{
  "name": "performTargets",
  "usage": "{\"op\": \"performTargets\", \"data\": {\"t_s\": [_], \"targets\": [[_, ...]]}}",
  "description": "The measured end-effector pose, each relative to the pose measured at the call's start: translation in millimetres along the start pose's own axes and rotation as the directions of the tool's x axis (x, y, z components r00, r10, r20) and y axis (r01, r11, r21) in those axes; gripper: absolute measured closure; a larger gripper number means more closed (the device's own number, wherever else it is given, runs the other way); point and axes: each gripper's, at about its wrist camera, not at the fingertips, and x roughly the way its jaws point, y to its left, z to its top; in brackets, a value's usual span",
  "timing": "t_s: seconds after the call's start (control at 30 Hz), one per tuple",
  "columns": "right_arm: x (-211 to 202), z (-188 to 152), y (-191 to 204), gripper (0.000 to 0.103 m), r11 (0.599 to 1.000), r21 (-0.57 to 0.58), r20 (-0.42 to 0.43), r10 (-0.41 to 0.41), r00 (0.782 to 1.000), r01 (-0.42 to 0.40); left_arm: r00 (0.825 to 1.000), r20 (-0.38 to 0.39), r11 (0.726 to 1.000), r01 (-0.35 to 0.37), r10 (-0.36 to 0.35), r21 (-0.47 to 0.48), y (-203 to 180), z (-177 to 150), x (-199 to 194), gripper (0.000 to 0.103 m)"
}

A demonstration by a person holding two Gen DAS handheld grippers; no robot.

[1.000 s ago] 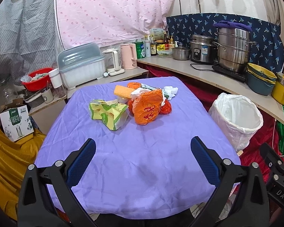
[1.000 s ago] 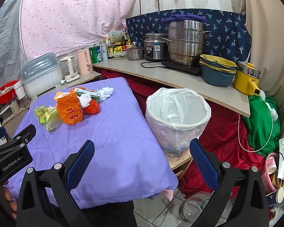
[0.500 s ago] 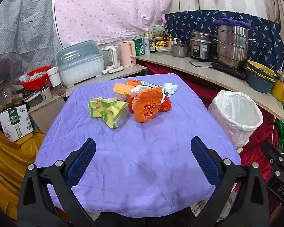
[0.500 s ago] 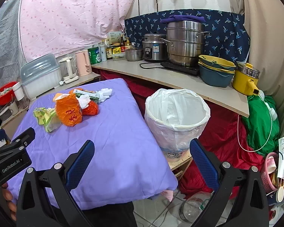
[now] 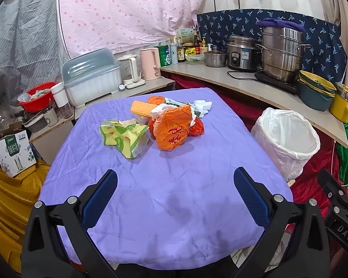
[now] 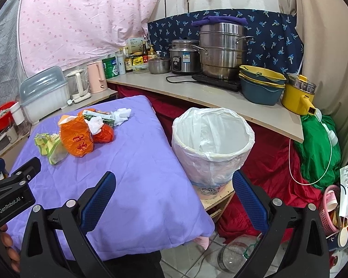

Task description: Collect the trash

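A heap of trash lies mid-table on the purple cloth point(image 5: 164, 194): an orange plastic bag point(image 5: 174, 128) point(image 6: 76, 139), a yellow-green snack wrapper point(image 5: 124, 137) point(image 6: 48, 146), an orange wafer pack point(image 5: 140, 108), a green carton point(image 6: 98, 117) and white crumpled tissue point(image 5: 203, 106) point(image 6: 123, 114). A bin lined with a white bag point(image 5: 286, 136) point(image 6: 212, 143) stands right of the table. My left gripper point(image 5: 175, 197) is open over the near cloth, short of the heap. My right gripper point(image 6: 174, 197) is open over the table's right edge, near the bin.
A counter point(image 6: 220, 97) behind the bin carries steel pots point(image 6: 222, 49), bowls point(image 6: 262, 84) and a yellow pot. A dish box point(image 5: 92, 78), kettles and a red basin point(image 5: 38, 96) stand beyond the table. A clear bottle point(image 6: 234, 252) lies on the floor.
Both grippers have drifted slightly; the trash heap and bin sit a little lower and nearer in the views. Nothing was taken hold of.
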Motion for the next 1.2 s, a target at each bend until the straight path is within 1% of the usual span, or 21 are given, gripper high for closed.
{"op": "performTargets", "data": {"t_s": [0.63,0.87,1.03,1.2], "targets": [[30,4,8,0.007,1.000,-0.004,-0.024,0.002,1.000,-0.002,1.000,-0.017,1.000,-0.007,0.007,-0.005,-1,4,20,0.007],[35,7,10,0.007,1.000,-0.003,-0.024,0.007,1.000,-0.007,1.000,-0.018,1.000,-0.015,0.015,-0.003,-3,7,30,0.007],[39,8,11,0.007,1.000,0.001,-0.020,0.006,1.000,-0.006,1.000,-0.007,1.000,-0.025,0.025,-0.009,-4,8,31,0.007],[45,12,12,0.007,1.000,0.000,-0.032,0.007,0.999,-0.007,1.000,-0.013,0.999,-0.017,0.017,-0.027,1,10,36,0.007]]}}
